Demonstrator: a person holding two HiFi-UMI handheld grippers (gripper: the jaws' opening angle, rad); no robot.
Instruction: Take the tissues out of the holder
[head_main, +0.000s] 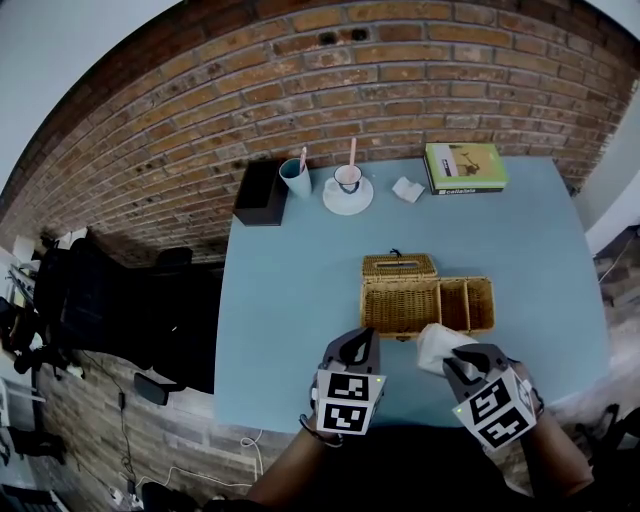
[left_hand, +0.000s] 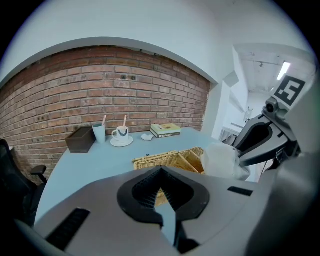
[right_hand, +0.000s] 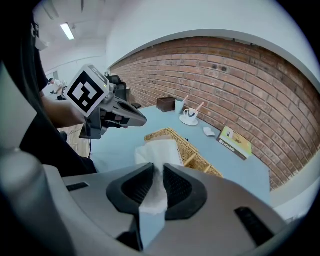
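An open wicker holder (head_main: 427, 303) sits on the light blue table (head_main: 290, 290), its lid (head_main: 399, 265) folded back. My right gripper (head_main: 455, 358) hovers just in front of the holder, shut on a wad of white tissues (head_main: 437, 345). In the right gripper view the tissues (right_hand: 156, 150) run between the jaws of that gripper (right_hand: 157, 165) and bulge out ahead of them. My left gripper (head_main: 362, 338) hangs beside it at the holder's near left corner, jaws together and holding nothing. From the left gripper view, its tips (left_hand: 161, 168) meet, with the holder (left_hand: 170, 159) beyond.
Along the brick wall stand a black box (head_main: 261, 193), a teal cup (head_main: 296, 177), a white mug on a saucer (head_main: 348, 182), a small crumpled white scrap (head_main: 407, 189) and a green book (head_main: 465, 167). A dark office chair (head_main: 100, 300) sits off the table's left edge.
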